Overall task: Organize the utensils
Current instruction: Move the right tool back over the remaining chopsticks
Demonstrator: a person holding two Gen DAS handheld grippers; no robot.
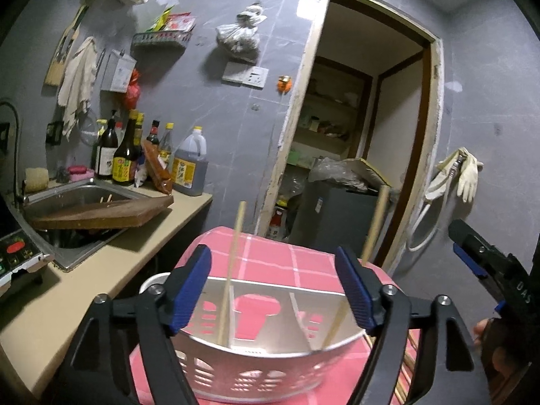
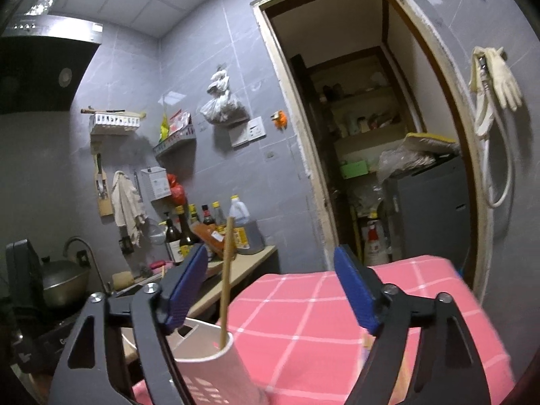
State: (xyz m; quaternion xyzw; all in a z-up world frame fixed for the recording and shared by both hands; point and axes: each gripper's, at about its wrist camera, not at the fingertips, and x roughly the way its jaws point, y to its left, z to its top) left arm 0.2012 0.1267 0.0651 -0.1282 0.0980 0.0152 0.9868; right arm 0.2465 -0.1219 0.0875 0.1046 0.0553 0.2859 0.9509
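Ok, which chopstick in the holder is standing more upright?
The chopstick in the left compartment of the white holder; it stands nearly straight. The other chopstick in the right compartment leans right against the rim.

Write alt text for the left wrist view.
The open left gripper hovers over a white utensil caddy on a pink checked tablecloth, with a chopstick standing in it. A sink lies to the left.
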